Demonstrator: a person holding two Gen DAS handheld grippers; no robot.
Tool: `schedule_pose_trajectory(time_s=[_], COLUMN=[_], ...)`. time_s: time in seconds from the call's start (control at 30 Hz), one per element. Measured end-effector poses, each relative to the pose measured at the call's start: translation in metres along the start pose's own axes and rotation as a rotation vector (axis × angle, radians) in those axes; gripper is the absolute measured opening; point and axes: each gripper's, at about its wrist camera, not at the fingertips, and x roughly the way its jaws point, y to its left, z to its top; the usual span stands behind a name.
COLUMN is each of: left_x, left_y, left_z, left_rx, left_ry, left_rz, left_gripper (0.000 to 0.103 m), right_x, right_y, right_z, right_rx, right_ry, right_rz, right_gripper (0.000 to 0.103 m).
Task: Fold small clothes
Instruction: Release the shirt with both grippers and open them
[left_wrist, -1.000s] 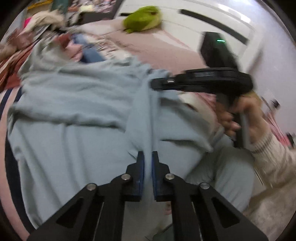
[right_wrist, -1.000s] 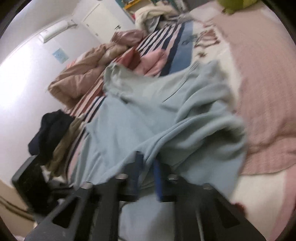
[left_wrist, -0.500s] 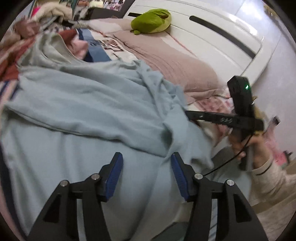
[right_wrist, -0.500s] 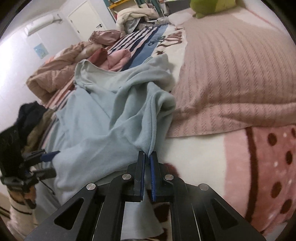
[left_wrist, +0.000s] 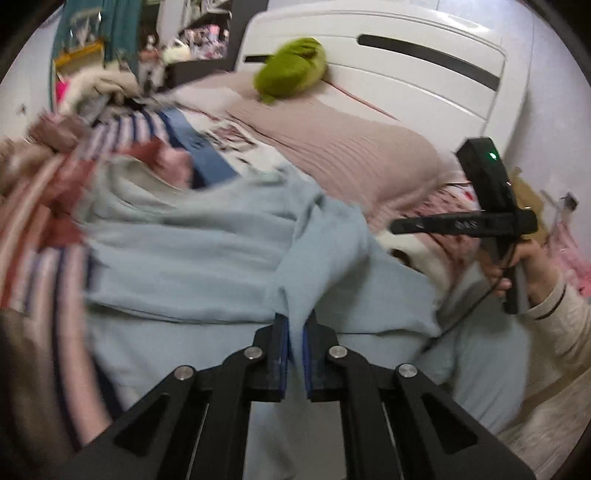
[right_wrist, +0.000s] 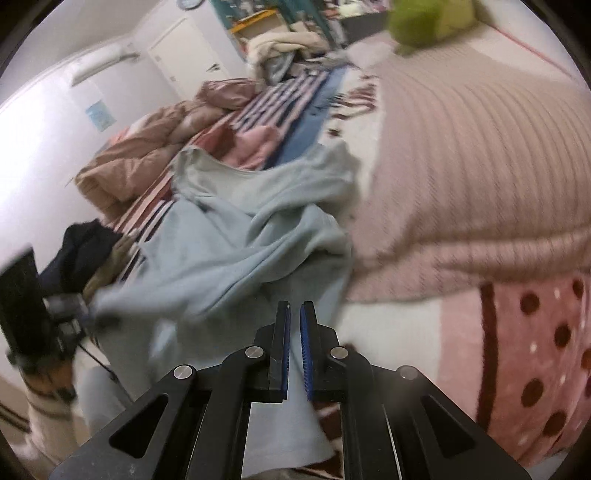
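Note:
A pale blue sweatshirt lies crumpled across the bed; it also shows in the right wrist view. My left gripper is shut on a raised fold of it near the front. My right gripper is shut on the sweatshirt's hem, with cloth running down between its blue pads. The right gripper also shows in the left wrist view at the right, held by a hand. The left gripper is blurred at the left edge of the right wrist view.
A pink ribbed pillow lies right of the sweatshirt. A green plush toy rests by the white headboard. A striped blanket, a brown quilt and a dark garment lie to the left.
My left gripper opened half a second ago and has now shut on a fold of the sweatshirt. My right gripper stays shut on the hem and has pulled it nearer.

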Motion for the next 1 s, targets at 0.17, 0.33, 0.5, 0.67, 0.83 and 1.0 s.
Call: schedule_pose_trajectory(time_s=[0.17,0.33,0.5,0.67,0.83,1.0], left_x=[0.015,0.033,0.029,0.018,-0.001,0.001], left_y=[0.014,0.023,0.023,0.034,0.045,0.039], left_z=[-0.023,-0.054,-0.067,-0.052,-0.05,-0.064], left_rx=[0.02,-0.031,-0.037,0.005,0.048,-0.042], left_ry=[0.152,0.233,0.23,0.226,0.236,0.213], left_rz=[-0.049,-0.101,-0.107,0.04,0.081,-0.066], left_gripper=[0.01,0.052,0.049,0.034,0.036,0.043], right_x=[0.026,0.068,0.082,0.061,0.069,0.066], right_y=[0.016,0.033,0.034,0.014,0.009,-0.001], right_z=[0.009,0.01,0.025,0.06,0.057,0.045], right_rx=[-0.155,-0.422,-0.486,-0.314,-0.329,-0.282], right_ry=[0.036,0.118,0.026,-0.114,-0.034,-0.029], right_rz=[-0.127,-0.334,-0.441,-0.438,-0.438,-0.393], right_gripper=[0.038,0.055,0.041,0.031,0.035,0.035])
